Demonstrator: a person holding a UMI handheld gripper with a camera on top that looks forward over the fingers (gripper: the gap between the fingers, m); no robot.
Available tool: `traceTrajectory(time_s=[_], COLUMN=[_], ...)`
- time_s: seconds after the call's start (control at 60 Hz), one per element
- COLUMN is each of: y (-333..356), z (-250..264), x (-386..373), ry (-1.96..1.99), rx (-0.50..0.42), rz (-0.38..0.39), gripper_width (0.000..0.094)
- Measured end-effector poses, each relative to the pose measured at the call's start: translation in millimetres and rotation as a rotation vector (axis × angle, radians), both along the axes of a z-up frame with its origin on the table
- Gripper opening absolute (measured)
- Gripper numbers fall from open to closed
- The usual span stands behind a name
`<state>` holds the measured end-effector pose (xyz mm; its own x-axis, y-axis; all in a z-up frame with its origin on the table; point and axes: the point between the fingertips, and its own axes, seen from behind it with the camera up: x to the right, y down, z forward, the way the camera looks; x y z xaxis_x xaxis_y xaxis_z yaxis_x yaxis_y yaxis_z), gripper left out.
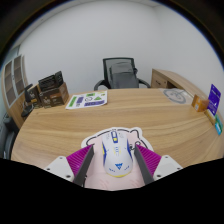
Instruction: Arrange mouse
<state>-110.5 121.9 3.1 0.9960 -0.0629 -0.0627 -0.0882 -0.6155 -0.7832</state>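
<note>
A white mouse point(113, 153) with blue and yellow markings lies between my gripper's fingers, nose pointing away from me, over the near part of the wooden table point(60, 125). My gripper point(114, 163) is shut on the mouse, with the left pad point(78, 162) and the right pad point(150, 162) pressing on its sides. A thin white outline point(93, 139), like a flat mat or a cable, shows around the mouse's front; I cannot tell which it is. The mouse's underside is hidden.
Beyond the table stands a black mesh office chair point(120, 72). Green and white papers point(87, 99) lie at the far edge, with dark boxes point(46, 92) left of them. A round white object point(177, 95) and a purple box point(213, 97) sit far right.
</note>
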Motion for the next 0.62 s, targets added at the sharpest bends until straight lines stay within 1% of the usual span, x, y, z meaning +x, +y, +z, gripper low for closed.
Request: traceTrajectory(time_s=[0.033,0.1,0.233,0.417,0.617], y=[-5.9,-22.0,-75.0,-152.6,-222.5], z=[8.3,18.5,43.6,88.5,124.1], x=[-2.5,-2.0,-5.6,-33.3,-58.6], ry=[0.021,0.035,0.01,0.02,0.018], rx=[0.014,0.03,0.043,0.07,0.081], rz=[-0.012,-0.045,-0.092,-0.148,-0.181], gripper_width=[0.083,0.0833,0.0833,0.0834,0.0831])
